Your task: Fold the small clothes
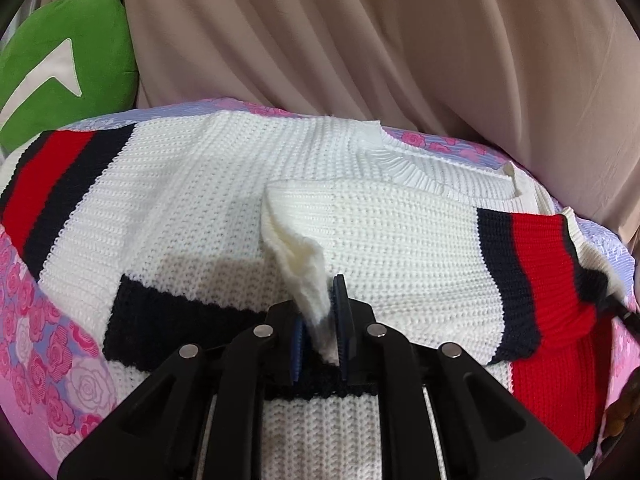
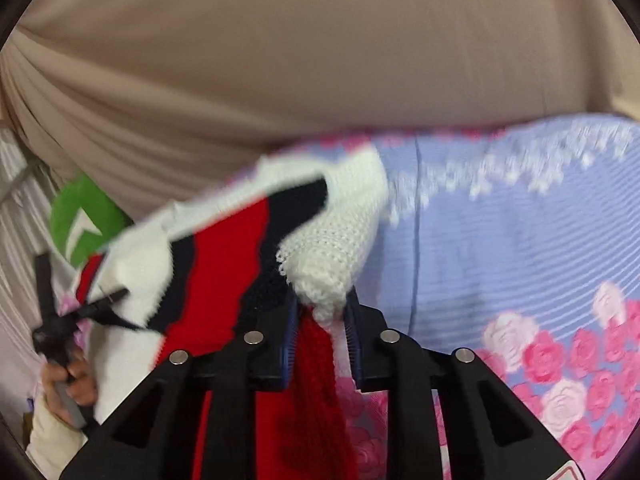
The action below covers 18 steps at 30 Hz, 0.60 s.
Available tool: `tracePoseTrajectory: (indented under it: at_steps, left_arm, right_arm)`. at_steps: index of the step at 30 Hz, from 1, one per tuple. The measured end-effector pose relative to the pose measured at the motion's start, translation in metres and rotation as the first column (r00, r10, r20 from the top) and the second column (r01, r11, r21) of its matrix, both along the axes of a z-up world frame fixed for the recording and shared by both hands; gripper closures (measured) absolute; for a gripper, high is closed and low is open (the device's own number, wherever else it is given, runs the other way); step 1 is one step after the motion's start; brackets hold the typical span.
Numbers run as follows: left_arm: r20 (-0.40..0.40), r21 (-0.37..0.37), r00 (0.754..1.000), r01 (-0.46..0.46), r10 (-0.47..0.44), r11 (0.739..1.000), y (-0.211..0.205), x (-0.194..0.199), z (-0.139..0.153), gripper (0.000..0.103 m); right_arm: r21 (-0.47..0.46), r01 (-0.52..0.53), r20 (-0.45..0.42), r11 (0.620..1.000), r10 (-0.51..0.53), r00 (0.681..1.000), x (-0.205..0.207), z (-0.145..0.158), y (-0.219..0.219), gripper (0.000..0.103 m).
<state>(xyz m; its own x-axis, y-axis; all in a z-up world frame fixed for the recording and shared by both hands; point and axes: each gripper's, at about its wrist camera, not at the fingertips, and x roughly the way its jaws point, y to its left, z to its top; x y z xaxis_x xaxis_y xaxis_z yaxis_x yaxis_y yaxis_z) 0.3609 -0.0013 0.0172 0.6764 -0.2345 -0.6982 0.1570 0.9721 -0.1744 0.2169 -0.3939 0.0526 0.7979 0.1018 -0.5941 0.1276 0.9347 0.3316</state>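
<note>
A white knit sweater point(image 1: 224, 184) with red and navy stripes lies spread on a floral bedspread point(image 1: 44, 344). Its right sleeve point(image 1: 400, 236) is folded across the body. My left gripper point(image 1: 322, 320) is shut on a pinched white fold of that sleeve near the middle of the sweater. In the right wrist view my right gripper point(image 2: 322, 320) is shut on the sleeve's striped cuff end point(image 2: 320, 272), lifted off the bed; this view is blurred. The left gripper point(image 2: 56, 320) and the hand holding it show at the far left there.
A green cushion point(image 1: 60, 72) sits at the back left, also in the right wrist view point(image 2: 80, 224). A beige curtain point(image 1: 360, 40) hangs behind the bed. The bedspread point(image 2: 520, 240) stretches to the right of the sweater.
</note>
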Motion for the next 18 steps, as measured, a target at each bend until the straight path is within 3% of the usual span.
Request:
tracePoseTrajectory:
  at_steps: [2,3,5,9,12,13,15,18]
  left_arm:
    - [-0.005,-0.002,1.000,0.005,-0.005,1.000,0.003,0.000,-0.002,0.090]
    - [-0.006,0.001,1.000,0.008,-0.008,1.000,0.005,0.001,-0.004,0.090]
    - [-0.004,0.024,1.000,0.019,-0.019,1.000,-0.002,0.001,-0.003,0.089]
    - [0.009,0.082,1.000,0.018,-0.019,0.996,-0.012,-0.004,-0.003,0.089]
    - [0.010,0.086,1.000,0.018,-0.019,0.996,-0.013,-0.005,-0.003,0.089]
    - [0.010,0.085,1.000,0.017,-0.017,0.996,-0.013,-0.004,-0.003,0.089]
    - [0.011,0.091,1.000,0.016,-0.017,0.996,-0.013,-0.003,-0.003,0.089]
    - [0.016,0.100,1.000,0.015,-0.017,0.995,-0.014,-0.004,-0.003,0.089]
  right_arm:
    - [-0.035,0.027,0.019,0.999,-0.026,0.999,-0.007,0.004,-0.004,0.086]
    - [-0.062,0.042,-0.028,0.997,-0.044,0.999,-0.001,-0.005,-0.005,0.086]
    - [-0.082,0.054,-0.206,0.995,-0.070,0.976,0.019,-0.044,-0.017,0.086]
    - [-0.022,0.073,-0.180,0.997,-0.076,0.981,0.010,-0.037,-0.021,0.085]
    - [-0.044,0.155,-0.119,0.987,-0.159,0.980,-0.003,-0.013,-0.022,0.084]
    - [-0.056,0.178,-0.076,0.982,-0.182,0.980,-0.005,-0.001,-0.016,0.076]
    - [-0.053,0.152,-0.047,0.987,-0.155,0.987,0.004,0.011,-0.008,0.075]
    - [-0.039,0.032,-0.063,0.999,-0.034,0.997,0.037,0.010,0.018,0.069]
